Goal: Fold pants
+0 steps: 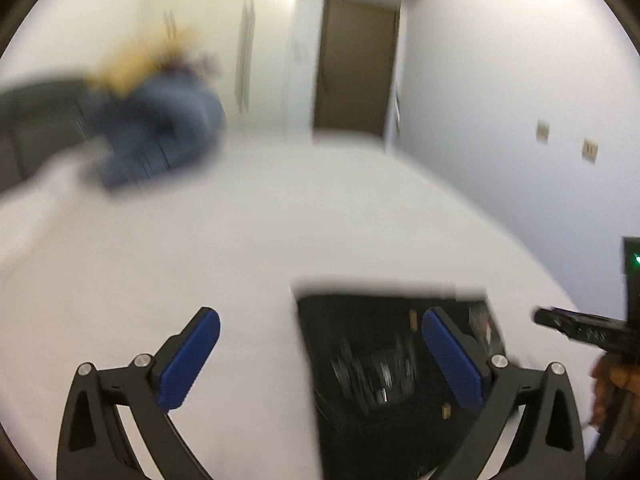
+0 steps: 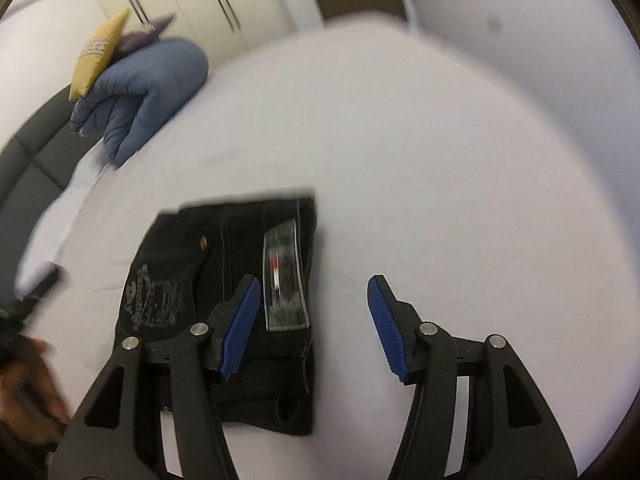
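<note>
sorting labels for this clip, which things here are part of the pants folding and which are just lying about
Part of the job: black pants, folded on the white bed; left gripper and right gripper, both open.

Lying about: blue duvet, yellow pillow, purple pillow.

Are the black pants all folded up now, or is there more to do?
They look nearly done. The black pants lie in a compact folded rectangle on the white bed, with a clear size sticker facing up. Nothing is in hand: the left gripper and right gripper are both open and hold no cloth. What may be left is a final smoothing or moving them aside; the blurred pictures do not show how tidy the edges are.
</note>
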A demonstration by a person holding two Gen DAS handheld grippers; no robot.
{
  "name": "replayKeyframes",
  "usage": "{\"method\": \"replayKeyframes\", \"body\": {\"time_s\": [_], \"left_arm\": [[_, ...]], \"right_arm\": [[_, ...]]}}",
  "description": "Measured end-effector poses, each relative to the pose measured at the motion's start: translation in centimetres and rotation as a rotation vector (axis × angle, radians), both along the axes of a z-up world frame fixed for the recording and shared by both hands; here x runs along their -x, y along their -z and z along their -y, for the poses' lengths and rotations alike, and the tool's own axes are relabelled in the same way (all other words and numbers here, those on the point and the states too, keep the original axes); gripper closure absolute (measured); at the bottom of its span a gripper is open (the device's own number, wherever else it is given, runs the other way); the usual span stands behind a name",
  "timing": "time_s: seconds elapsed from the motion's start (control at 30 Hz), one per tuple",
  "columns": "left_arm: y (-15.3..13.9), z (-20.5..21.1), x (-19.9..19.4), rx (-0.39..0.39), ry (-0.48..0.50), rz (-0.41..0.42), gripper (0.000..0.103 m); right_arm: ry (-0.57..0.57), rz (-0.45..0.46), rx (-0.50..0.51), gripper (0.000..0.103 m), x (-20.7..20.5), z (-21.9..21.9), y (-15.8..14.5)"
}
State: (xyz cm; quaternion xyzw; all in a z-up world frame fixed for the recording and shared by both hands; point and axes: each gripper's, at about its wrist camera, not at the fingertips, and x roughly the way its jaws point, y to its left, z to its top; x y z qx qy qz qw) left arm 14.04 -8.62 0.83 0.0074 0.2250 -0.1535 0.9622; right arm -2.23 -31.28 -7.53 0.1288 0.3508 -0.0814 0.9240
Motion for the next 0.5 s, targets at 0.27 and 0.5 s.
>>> {"method": "replayKeyframes", "body": {"time_s": [0.27,0.5], "left_arm": [[-11.5,-1.7,7.9,-0.106,-0.281,0.384,0.000],[-16.0,-4.7,9.0,-0.055,-0.354,0.260,0.000]], "right_arm": [[0.140,0.544,0.273,0.003,9.7,-5.1,-15.9],[0.110,0.739,0.401,0.000,16.4,-8.7,-24.7]]}}
